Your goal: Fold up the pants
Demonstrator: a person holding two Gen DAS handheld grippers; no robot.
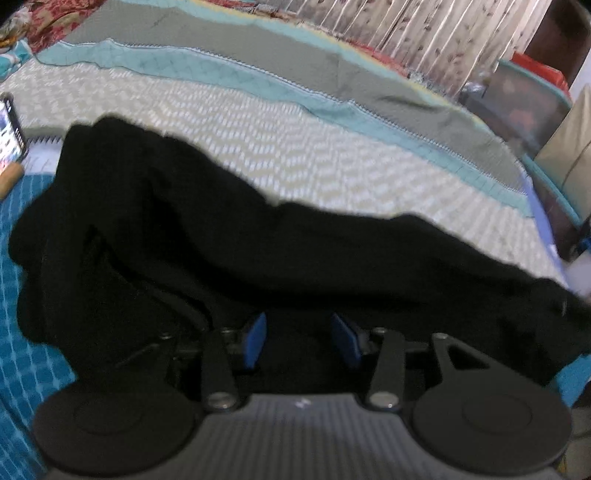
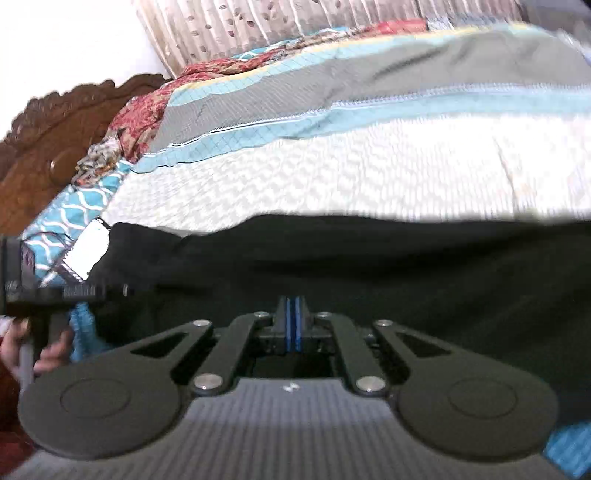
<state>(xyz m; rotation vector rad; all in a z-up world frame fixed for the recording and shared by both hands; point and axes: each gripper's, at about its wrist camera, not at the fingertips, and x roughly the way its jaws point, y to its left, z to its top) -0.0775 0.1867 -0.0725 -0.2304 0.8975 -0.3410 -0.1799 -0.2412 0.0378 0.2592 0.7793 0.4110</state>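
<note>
Black pants [image 1: 221, 240] lie rumpled along the near edge of the bed, stretching from left to right. My left gripper [image 1: 301, 338] is open, its blue pads [image 1: 255, 339] apart with black cloth between and under them. In the right wrist view the pants [image 2: 406, 266] fill the lower middle. My right gripper [image 2: 293, 321] is shut, its blue pads pressed together low over the black cloth; whether cloth is pinched between them I cannot tell. The left gripper's body [image 2: 44, 291] and the hand holding it show at the left edge.
The bed has a white zigzag cover [image 1: 295, 147] with teal and grey bands [image 1: 258, 66] behind. A phone [image 1: 11, 133] lies at the left. A carved wooden headboard [image 2: 55, 147] and patterned cloths [image 2: 140, 118] stand left; curtains [image 2: 258, 26] hang behind. Boxes [image 1: 524, 107] stand at the right.
</note>
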